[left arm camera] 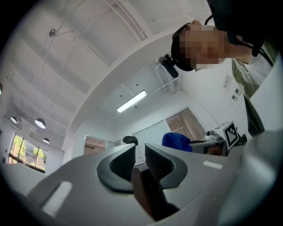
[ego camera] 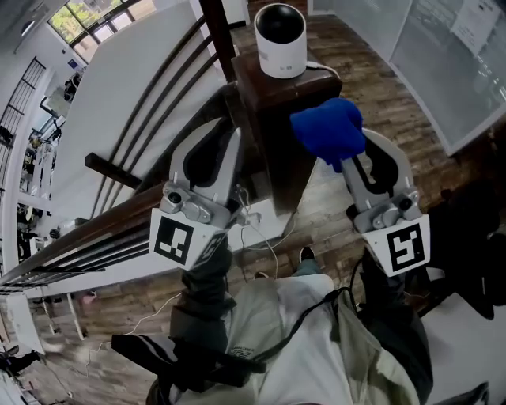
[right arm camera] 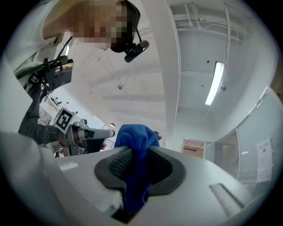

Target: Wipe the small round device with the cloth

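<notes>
Cloth [ego camera: 326,130] pinched in R gripper [ego camera: 348,158]; L gripper [ego camera: 228,133] jaws slightly apart, empty; device [ego camera: 280,39] untouched

Wood-plank floor [ego camera: 395,119], dark wooden stair railing [ego camera: 87,233], white walls [left arm camera: 208,95], ceiling strip light [left arm camera: 131,101], bright windows [ego camera: 91,20]

Dark wooden post [ego camera: 304,103], flat top: white round device [ego camera: 280,39] stands upright on it, near the back edge. Plank floor [ego camera: 395,111] below; thin white cable [ego camera: 265,247] loops by the post base.

Dark wooden post [ego camera: 273,134], wood-plank floor [ego camera: 371,87], dark stair rails [ego camera: 150,103], white cable [ego camera: 265,245], ceiling strip light [left arm camera: 131,101]
</notes>
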`<state>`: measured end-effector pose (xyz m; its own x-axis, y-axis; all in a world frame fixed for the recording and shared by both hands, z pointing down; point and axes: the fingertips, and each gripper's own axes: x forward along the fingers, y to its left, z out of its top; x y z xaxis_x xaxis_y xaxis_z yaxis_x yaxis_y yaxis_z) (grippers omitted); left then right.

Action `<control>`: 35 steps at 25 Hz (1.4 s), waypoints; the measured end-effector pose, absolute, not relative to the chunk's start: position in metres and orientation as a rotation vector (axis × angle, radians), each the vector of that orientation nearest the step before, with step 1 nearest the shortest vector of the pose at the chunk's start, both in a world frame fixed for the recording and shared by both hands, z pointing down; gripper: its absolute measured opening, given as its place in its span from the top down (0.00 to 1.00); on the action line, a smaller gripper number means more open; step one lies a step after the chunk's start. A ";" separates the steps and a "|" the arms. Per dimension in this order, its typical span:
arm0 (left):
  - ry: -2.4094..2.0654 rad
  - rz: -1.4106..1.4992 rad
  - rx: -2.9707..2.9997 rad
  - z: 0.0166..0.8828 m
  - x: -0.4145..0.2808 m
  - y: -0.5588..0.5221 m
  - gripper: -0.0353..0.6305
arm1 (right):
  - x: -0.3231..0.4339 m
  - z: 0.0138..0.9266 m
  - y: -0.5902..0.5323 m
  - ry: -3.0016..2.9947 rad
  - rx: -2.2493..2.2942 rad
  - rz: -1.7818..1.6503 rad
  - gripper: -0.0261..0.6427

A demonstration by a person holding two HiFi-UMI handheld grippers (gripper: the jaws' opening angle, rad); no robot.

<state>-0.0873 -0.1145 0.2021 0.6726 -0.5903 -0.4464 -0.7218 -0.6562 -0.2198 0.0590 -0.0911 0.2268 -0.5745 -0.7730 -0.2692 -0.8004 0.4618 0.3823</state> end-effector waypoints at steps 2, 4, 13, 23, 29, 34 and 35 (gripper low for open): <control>1.025 0.430 -2.482 0.190 -0.081 -0.127 0.77 | 0.065 0.205 -0.104 2.624 -1.444 0.815 0.85; 1.036 0.400 -2.465 0.180 -0.077 -0.140 0.76 | 0.065 0.187 -0.120 2.648 -1.485 0.929 0.85; 1.047 0.357 -2.512 0.160 -0.062 -0.185 0.78 | 0.044 0.121 -0.180 2.801 -1.696 1.147 0.85; 1.037 0.345 -2.547 0.162 -0.051 -0.208 0.88 | 0.008 0.150 -0.191 3.071 -1.657 1.316 0.86; 0.930 0.258 -2.605 0.177 -0.029 -0.217 0.65 | 0.031 0.118 -0.186 2.820 -1.768 1.366 0.86; 0.911 0.272 -2.666 0.186 -0.026 -0.222 0.59 | 0.025 0.087 -0.213 2.919 -1.749 1.442 0.86; 0.907 0.287 -2.670 0.185 -0.026 -0.222 0.58 | 0.017 0.091 -0.218 2.957 -1.703 1.504 0.86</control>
<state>-0.0261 -0.2216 0.1852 0.7798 -0.5583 -0.2832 -0.6196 -0.7532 -0.2210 0.0165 -0.2178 0.0909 -0.4502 -0.8870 0.1023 -0.4398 0.3200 0.8392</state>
